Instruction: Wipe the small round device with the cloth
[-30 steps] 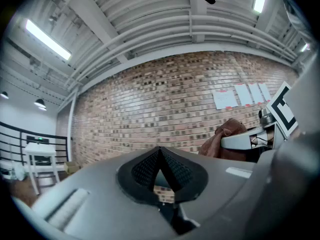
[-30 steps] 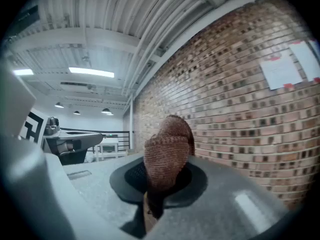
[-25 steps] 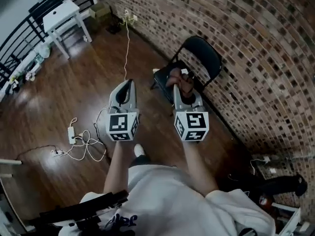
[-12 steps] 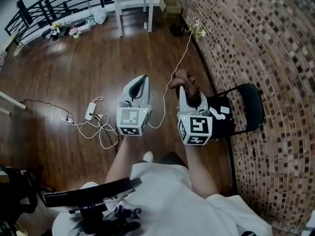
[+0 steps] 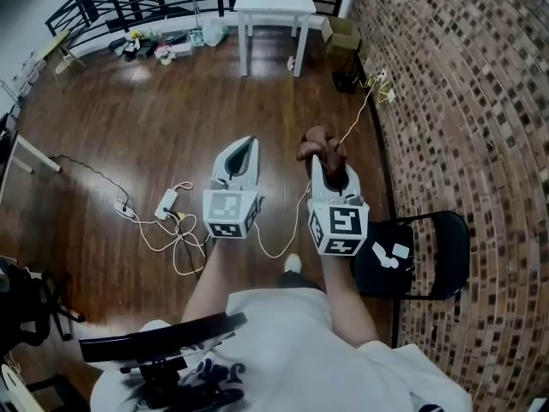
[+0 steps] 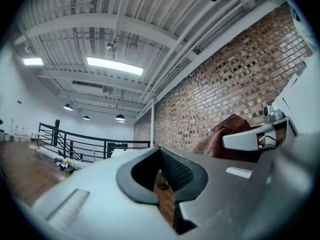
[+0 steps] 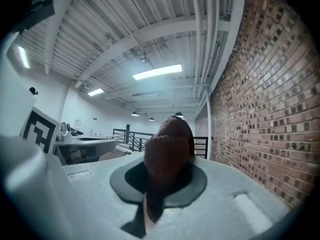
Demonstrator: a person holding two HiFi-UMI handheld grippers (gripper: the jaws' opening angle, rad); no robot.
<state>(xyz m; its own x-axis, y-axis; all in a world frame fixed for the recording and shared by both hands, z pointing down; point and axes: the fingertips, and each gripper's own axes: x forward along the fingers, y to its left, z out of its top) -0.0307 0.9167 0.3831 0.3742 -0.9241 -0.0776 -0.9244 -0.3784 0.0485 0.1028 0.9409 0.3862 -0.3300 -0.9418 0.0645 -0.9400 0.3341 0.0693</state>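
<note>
Probably loft studio: brick wall, railing.

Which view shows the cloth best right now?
Right gripper view: the cloth fills the centre, clamped in the fingers. Head view shows a small brown bunch; left gripper view only a partly hidden edge at right.

Seen along its own two jaws, the right gripper has them closed on a brown cloth. The cloth stands bunched in a fuzzy lump above the dark pads, and a narrow tail of it hangs down between them. At the left edge is the left gripper and its marker cube. A brick wall runs along the right. Overhead is a ribbed ceiling with a strip light. A dark railing stands far behind.
</note>
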